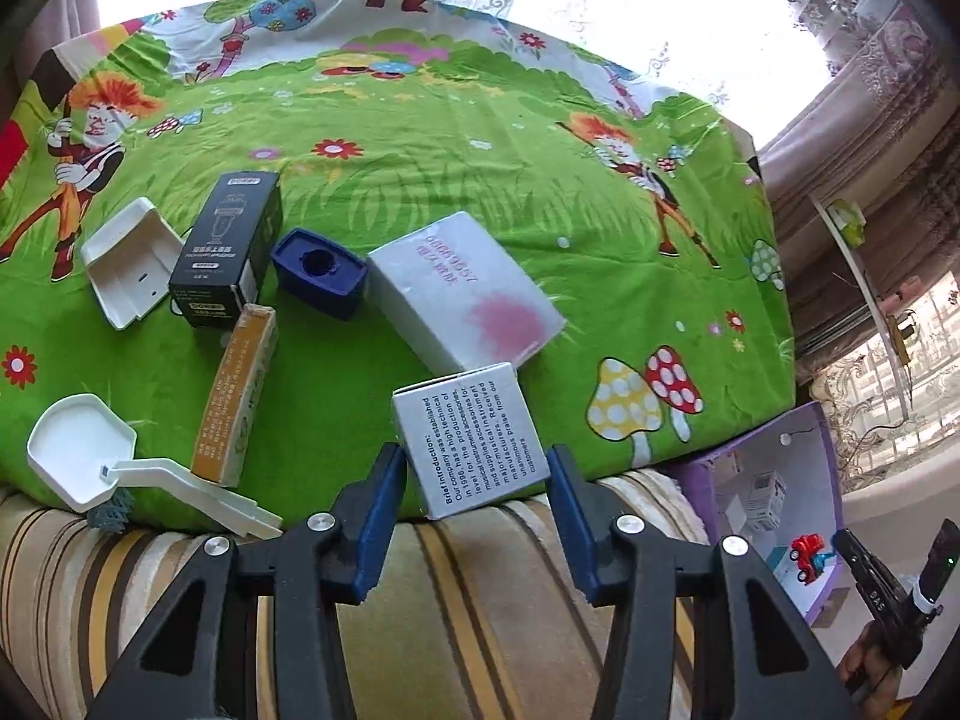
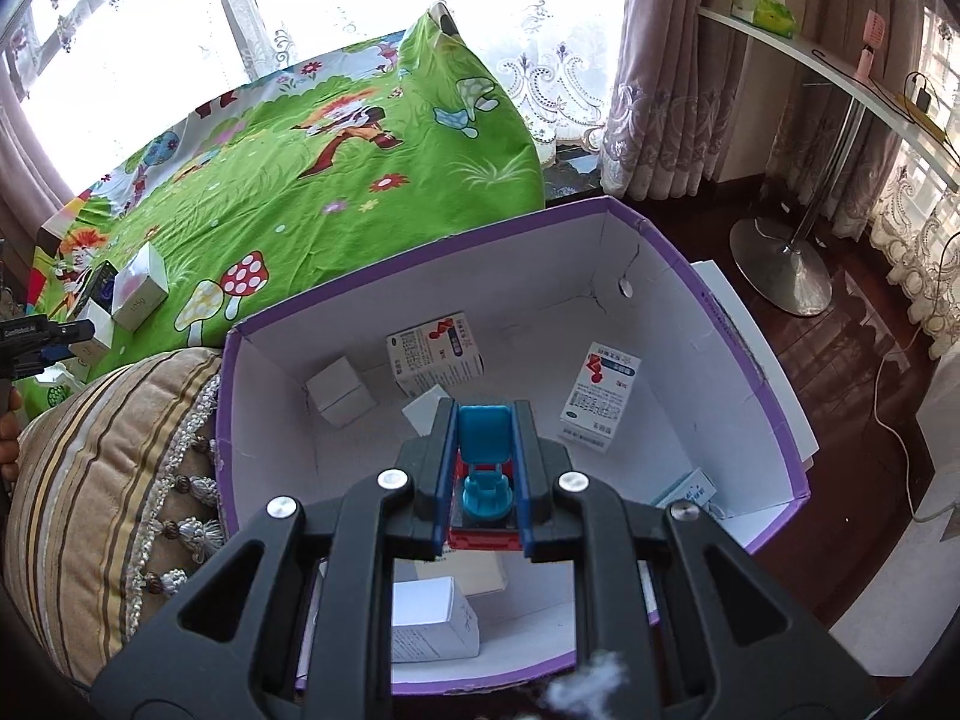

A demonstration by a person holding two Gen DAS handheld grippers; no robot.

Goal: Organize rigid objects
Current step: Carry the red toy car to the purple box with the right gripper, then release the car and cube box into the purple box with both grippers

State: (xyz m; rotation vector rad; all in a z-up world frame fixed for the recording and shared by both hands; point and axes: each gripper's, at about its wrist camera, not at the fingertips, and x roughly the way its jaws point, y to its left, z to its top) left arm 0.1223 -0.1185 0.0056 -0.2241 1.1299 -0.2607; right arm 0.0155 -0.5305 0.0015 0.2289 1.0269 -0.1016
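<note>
- I am holding the right gripper (image 2: 482,468) clamped on a red and blue toy vehicle (image 2: 483,450), hanging over the open purple storage box (image 2: 708,294), so this piece is almost delivered but not yet released.
- Inside the purple box I am already seeing several things put away: two red-and-blue printed medicine cartons (image 2: 435,354), a small white cube box (image 2: 341,399), another white carton (image 2: 432,624) near the closest wall, and a pale blue packet (image 2: 690,489) by the right wall.
- I am bringing the left gripper (image 1: 474,480) around a grey printed box (image 1: 474,450) that is lying at the bed's near edge, left of the purple box; its jaws are standing apart on either side, with a gap showing on the right, so I judge it not gripped yet.
- Still waiting on the green cartoon bedsheet (image 1: 456,138), all farther from the purple box than the grey one: a larger white box with a pink stain (image 1: 465,300), a dark blue holder (image 1: 318,273), a black carton (image 1: 231,252), a white plastic tray (image 1: 129,261), a long yellow carton (image 1: 237,396) and a white scoop-shaped piece (image 1: 84,450).
- By my count roughly half the job is remaining: seven items on the bed, one in the air, about five stored.
</note>
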